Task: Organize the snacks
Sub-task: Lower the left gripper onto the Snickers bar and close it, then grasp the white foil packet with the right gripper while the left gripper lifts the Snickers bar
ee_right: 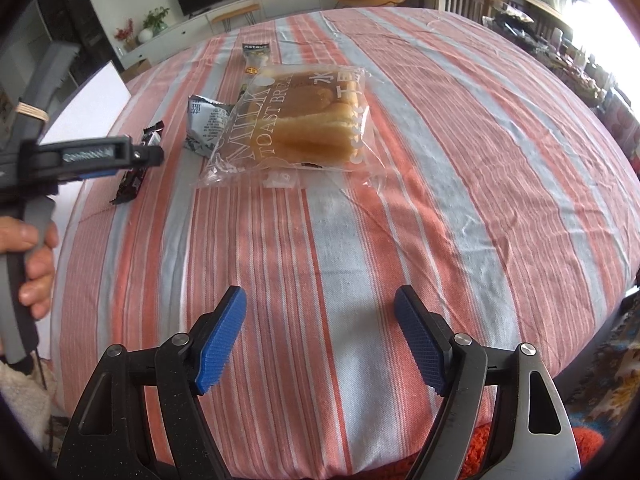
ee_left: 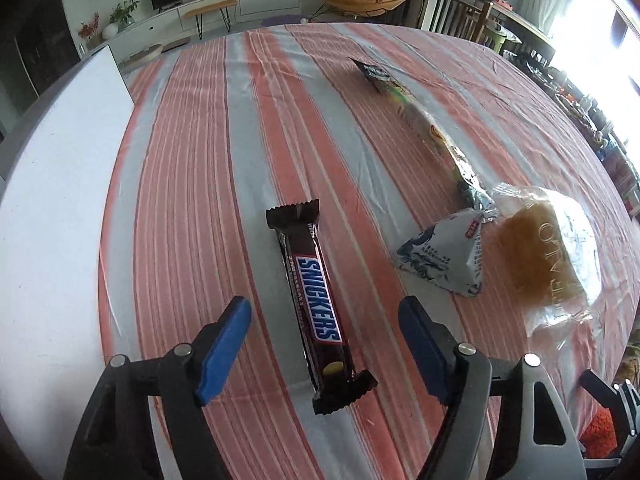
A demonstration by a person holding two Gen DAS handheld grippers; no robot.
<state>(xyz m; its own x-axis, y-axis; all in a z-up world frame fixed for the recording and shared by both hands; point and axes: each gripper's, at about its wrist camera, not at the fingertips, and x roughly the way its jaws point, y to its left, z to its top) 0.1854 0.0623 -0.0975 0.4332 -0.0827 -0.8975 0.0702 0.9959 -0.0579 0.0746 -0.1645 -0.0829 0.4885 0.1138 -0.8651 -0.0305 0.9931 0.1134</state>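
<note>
Left wrist view: Snickers bar [ee_left: 314,308] lies flat on the striped tabletop [ee_left: 192,200], lengthwise between the blue pads of the left tool [ee_left: 324,344]. Jaws wide open, both pads clear of the wrapper, nothing gripped.

Only this view shows the full long foil snack stick [ee_left: 416,120], running away from the Snickers bar toward the far right. Right wrist view shows just its far end [ee_right: 256,58] poking out behind the bread.

Right of the Snickers bar: grey-white pouch [ee_left: 444,256], then the toast bread bag [ee_left: 548,256], edges overlapping. White board [ee_left: 60,184] sits left of the bar at the tabletop edge.

Right wrist view reads the bread label, MILK TOAST BREAD [ee_right: 296,120]; the Snickers bar [ee_right: 138,164] is partly hidden behind the left tool [ee_right: 120,158], seen side-on.

Right tool [ee_right: 320,340]: jaws wide open, empty, over bare cloth well short of the bread. Open cloth right of the bread up to the tabletop edge [ee_right: 616,216].
</note>
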